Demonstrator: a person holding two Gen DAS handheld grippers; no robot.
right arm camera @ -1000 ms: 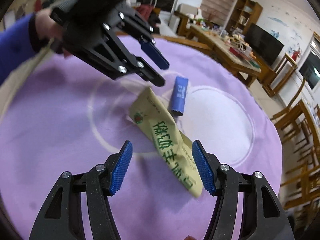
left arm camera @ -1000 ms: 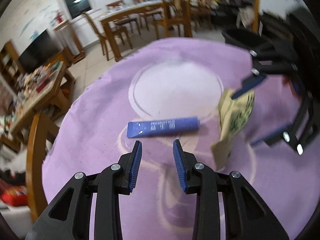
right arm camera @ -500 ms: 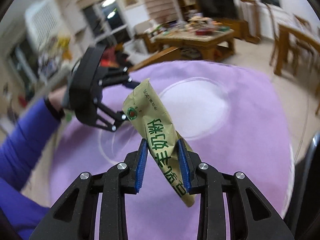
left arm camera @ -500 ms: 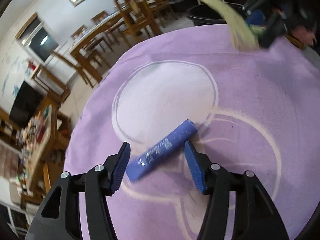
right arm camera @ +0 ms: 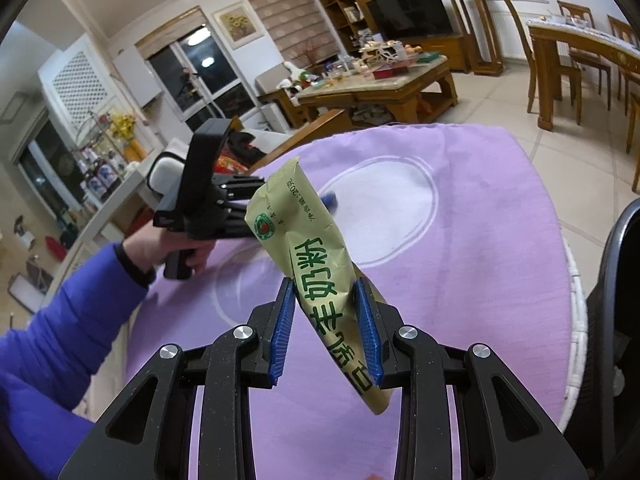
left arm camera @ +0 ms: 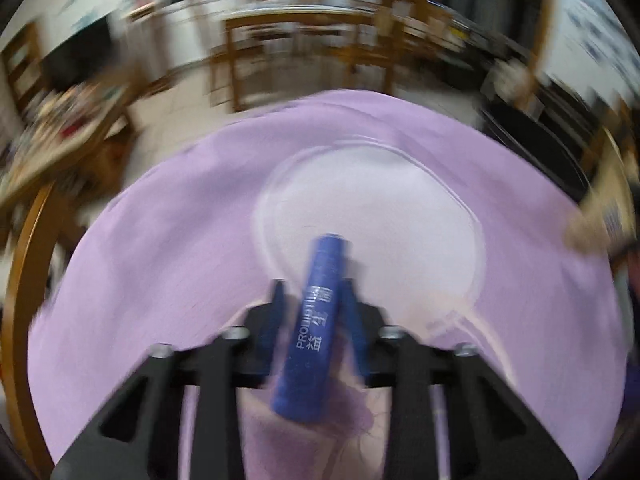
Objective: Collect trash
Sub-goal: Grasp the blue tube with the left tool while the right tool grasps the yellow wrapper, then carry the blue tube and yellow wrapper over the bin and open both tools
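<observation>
Left claw point(left arm camera: 316, 300) is clenched on a blue sachet stick point(left arm camera: 316, 332), lifted off the purple tabletop point(left arm camera: 160, 248); the stick runs lengthwise between the blue pads point(left arm camera: 272, 324), its far end poking out past the tips above the white ring print point(left arm camera: 472, 216) on the cloth. White lettering shows on the stick, partly legible. Left view is motion-blurred, so bkgd details can't be read.

Right claw point(right arm camera: 325, 304) is grasping a yellow-green milk-powder packet point(right arm camera: 304, 240) w/ green characters, pinched abt mid-length btwn its pads point(right arm camera: 366, 328); the packet's top end tilts up-left, the lower end hangs below the tips, all of it clear of the tabletop. In the right view the left claw point(right arm camera: 320, 200) sits left of the packet, mostly hidden behind it, held by a hand point(right arm camera: 168, 246) in a blue sleeve point(right arm camera: 60, 312). A dark bin rim point(right arm camera: 616, 280) stands at the tabletop's right edge.
</observation>
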